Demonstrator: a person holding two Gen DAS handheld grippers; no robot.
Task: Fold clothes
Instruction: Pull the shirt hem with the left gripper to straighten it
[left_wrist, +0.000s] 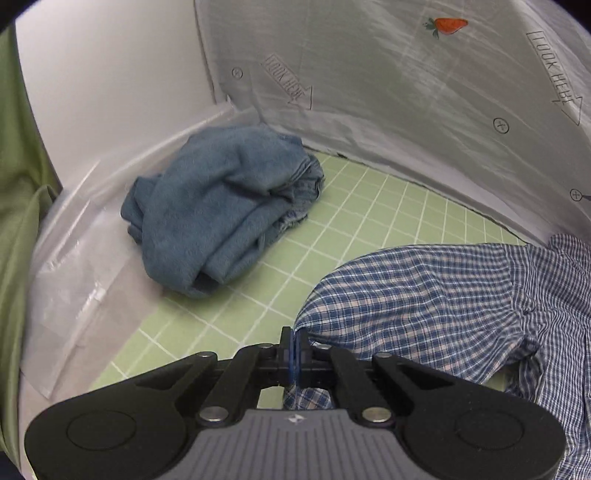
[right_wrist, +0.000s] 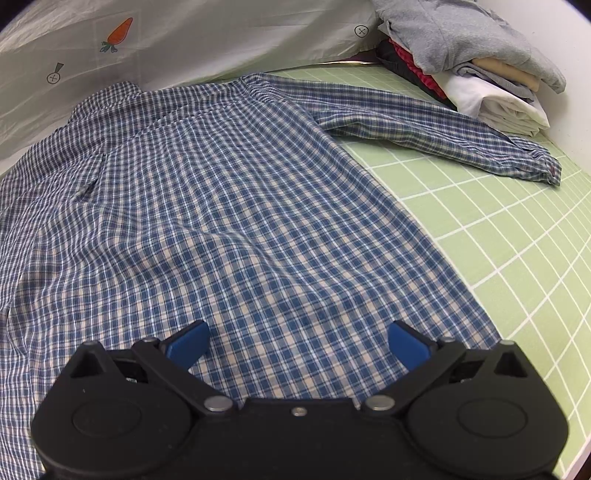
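Observation:
A blue and white checked shirt (right_wrist: 229, 206) lies spread on the green gridded mat (right_wrist: 517, 236), one sleeve (right_wrist: 436, 136) stretched out to the right. In the left wrist view my left gripper (left_wrist: 294, 341) is shut on a corner of the checked shirt (left_wrist: 424, 299), lifted a little off the mat (left_wrist: 354, 206); a scrap of the cloth hangs below the pads. My right gripper (right_wrist: 297, 345) hovers just over the shirt's lower part with its blue pads (right_wrist: 188, 345) wide open and nothing between them.
A crumpled blue denim garment (left_wrist: 225, 206) lies at the mat's far left. A stack of folded clothes (right_wrist: 476, 70), grey on top, sits at the far right. A white printed sheet (left_wrist: 406, 92) rises behind, clear plastic (left_wrist: 77, 295) lines the left, and green cloth (left_wrist: 14, 236) hangs there.

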